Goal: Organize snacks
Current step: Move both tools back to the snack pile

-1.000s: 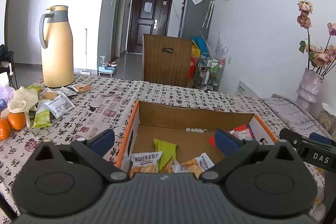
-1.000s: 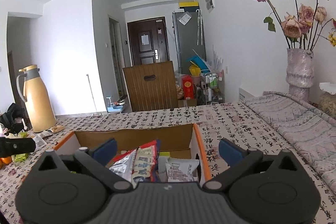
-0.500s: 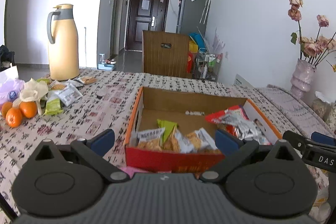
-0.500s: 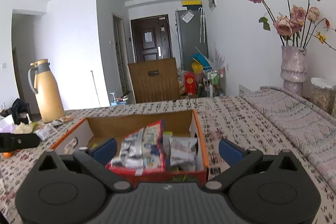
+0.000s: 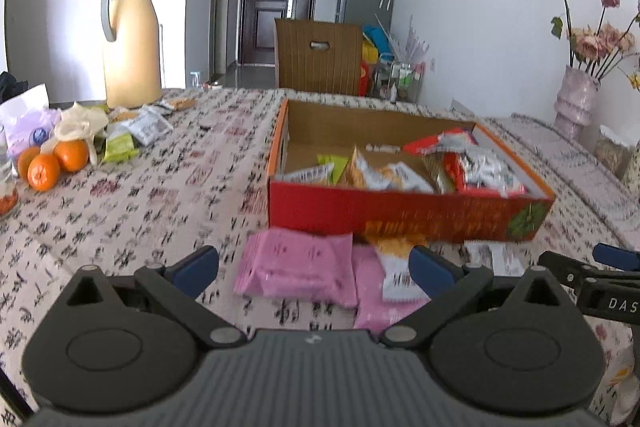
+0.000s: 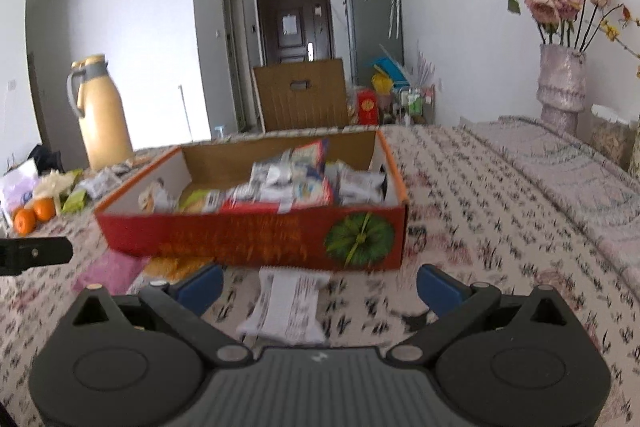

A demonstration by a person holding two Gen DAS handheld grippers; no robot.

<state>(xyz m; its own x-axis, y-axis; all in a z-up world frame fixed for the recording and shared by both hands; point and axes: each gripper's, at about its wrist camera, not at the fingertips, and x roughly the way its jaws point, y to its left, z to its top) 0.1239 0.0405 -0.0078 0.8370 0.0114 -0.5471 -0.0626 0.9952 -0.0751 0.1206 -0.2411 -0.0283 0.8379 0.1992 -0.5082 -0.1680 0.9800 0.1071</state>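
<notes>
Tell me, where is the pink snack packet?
In the left wrist view the pink snack packet lies flat on the tablecloth, just in front of the red box and between the open left tongs.

The box (image 5: pixel 404 215) is red outside with orange print and a green round motif, brown inside. Pink packets (image 5: pixel 298 267) lie on the table (image 5: pixel 132 195), whose pale cloth carries black characters. The oranges (image 5: pixel 52 159) are orange, the flask (image 5: pixel 130 39) tan and grey.

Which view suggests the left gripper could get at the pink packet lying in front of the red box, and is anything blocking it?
Probably yes, the left wrist view: the left gripper is open, the pink packet lies flat between its fingers, nothing on top.
</notes>
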